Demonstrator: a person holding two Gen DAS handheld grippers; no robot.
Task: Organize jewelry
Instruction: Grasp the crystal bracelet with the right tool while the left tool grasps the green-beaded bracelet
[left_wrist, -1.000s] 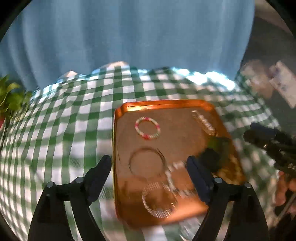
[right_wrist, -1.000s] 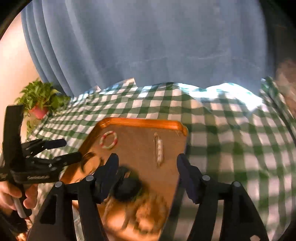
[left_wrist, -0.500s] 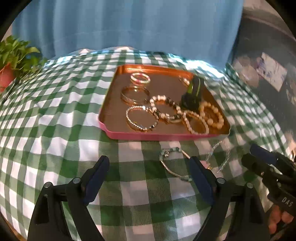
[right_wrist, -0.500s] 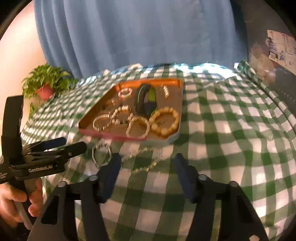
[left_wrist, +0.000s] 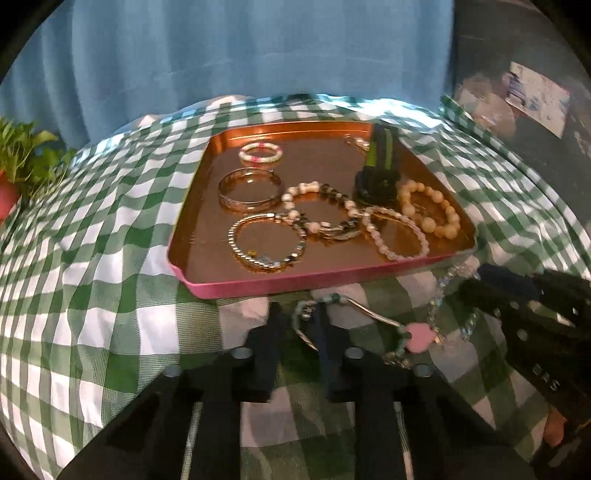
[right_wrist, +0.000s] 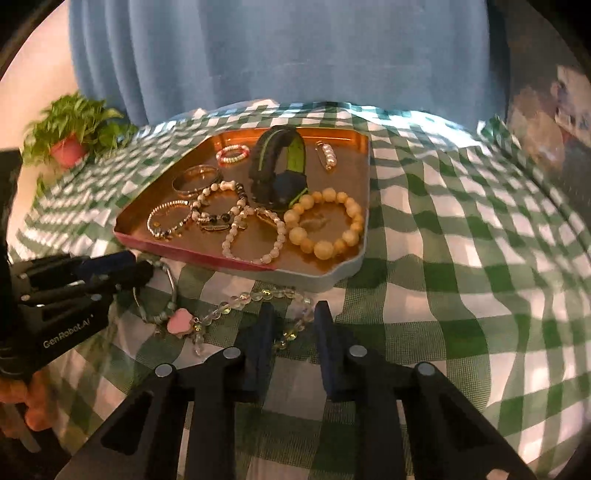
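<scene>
A copper tray (left_wrist: 295, 285) on the green checked cloth holds several bracelets and a black-and-green band (right_wrist: 277, 166). In front of it lie a wire bangle (left_wrist: 373, 314) with teal beads and a pink charm (right_wrist: 179, 321), and a clear bead bracelet (right_wrist: 236, 301). My left gripper (left_wrist: 297, 314) is closing, and its tips pinch the bangle's beaded end. My right gripper (right_wrist: 291, 314) is also closing. A strand of the clear bracelet lies between its fingers (right_wrist: 264, 325), with cloth still showing beside the beads. Each gripper appears at the edge of the other's view.
A potted plant (right_wrist: 74, 129) stands at the table's far left. A blue curtain (right_wrist: 295, 55) hangs behind the table. Checked cloth (right_wrist: 461, 240) lies bare to the right of the tray. A person's hand (right_wrist: 22, 402) holds the left gripper's handle.
Both grippers have drawn back from over the tray and sunk to the cloth in front of it. Their jaws have narrowed, the left onto the bangle, the right around the clear beads.
</scene>
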